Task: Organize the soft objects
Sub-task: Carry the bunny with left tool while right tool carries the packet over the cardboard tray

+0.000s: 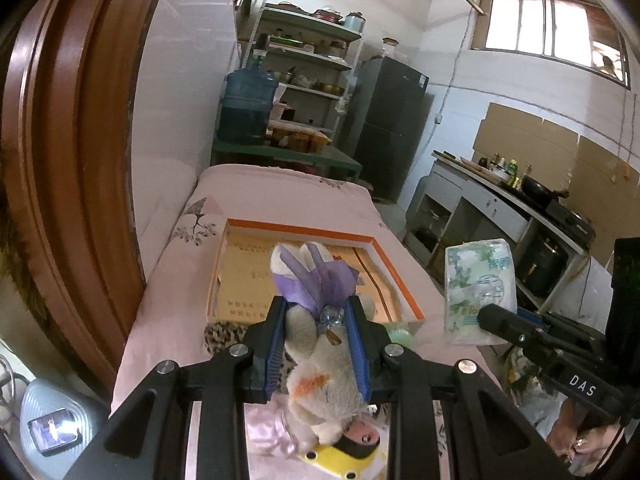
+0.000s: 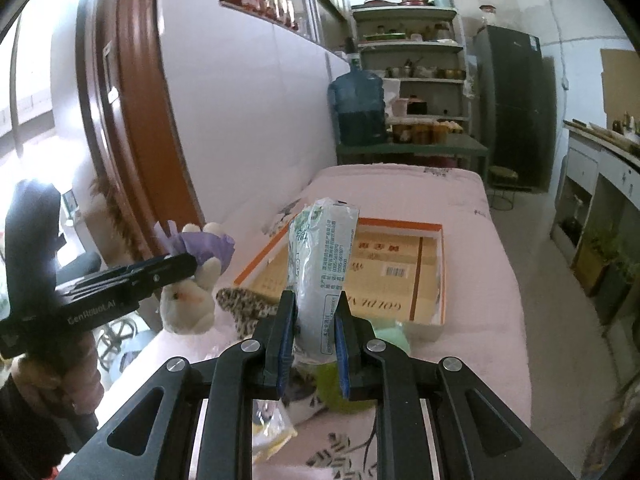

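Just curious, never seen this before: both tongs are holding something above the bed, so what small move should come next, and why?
Probably carry both forward and lower them over the orange-rimmed box. The left tongs clamp a plush bunny, the right tongs a tissue pack, and the box lies just ahead.

Plush rabbit [image 1: 320, 380] clamped in left gripper [image 1: 318, 312] above orange-rimmed box [image 1: 320, 234].

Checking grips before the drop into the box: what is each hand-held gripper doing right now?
Left hand-held gripper: closed on the plush toy.
Right hand-held gripper: closed on the tissue pack.
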Action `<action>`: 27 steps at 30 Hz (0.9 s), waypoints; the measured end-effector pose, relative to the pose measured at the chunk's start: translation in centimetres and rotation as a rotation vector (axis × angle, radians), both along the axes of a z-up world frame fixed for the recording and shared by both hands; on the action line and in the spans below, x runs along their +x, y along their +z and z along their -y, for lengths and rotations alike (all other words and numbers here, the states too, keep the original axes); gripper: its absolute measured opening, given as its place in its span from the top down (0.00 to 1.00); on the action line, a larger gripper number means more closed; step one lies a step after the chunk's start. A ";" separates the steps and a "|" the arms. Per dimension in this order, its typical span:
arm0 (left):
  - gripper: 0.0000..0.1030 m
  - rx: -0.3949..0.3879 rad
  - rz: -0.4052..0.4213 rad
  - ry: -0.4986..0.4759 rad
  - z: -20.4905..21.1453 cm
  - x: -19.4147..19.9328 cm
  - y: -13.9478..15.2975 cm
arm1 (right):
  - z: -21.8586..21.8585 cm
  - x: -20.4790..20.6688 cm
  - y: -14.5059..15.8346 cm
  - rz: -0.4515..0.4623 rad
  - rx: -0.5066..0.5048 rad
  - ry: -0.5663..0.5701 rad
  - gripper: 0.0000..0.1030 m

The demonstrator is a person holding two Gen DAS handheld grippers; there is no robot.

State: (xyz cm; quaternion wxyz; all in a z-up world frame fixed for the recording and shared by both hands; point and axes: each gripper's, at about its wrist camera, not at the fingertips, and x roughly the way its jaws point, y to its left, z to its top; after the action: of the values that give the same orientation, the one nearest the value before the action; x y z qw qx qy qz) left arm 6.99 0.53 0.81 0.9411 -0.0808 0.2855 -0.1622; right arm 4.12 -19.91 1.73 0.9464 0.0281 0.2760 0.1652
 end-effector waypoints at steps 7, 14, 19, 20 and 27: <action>0.71 0.008 0.003 0.029 0.1 2.6 0.6 | 1.3 3.5 0.5 -0.025 0.070 0.002 0.82; 0.71 0.035 -0.003 0.052 0.0 6.0 0.6 | 2.1 7.2 0.5 -0.046 0.107 -0.004 0.82; 0.71 0.041 -0.031 0.042 0.4 8.7 0.4 | 2.3 9.9 0.1 -0.064 0.103 -0.009 0.82; 0.71 0.045 -0.042 0.042 0.6 9.5 0.2 | 2.2 10.4 0.0 -0.068 0.103 -0.009 0.82; 0.71 0.051 -0.110 0.041 1.3 13.6 -1.1 | 2.3 14.4 -1.7 -0.138 0.129 -0.005 0.82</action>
State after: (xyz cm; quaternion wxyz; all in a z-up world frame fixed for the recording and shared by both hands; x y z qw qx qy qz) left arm 20.59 -0.77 -0.33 0.9290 -0.0711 0.3389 -0.1308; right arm 18.55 -22.18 0.01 0.9219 0.1009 0.3291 0.1777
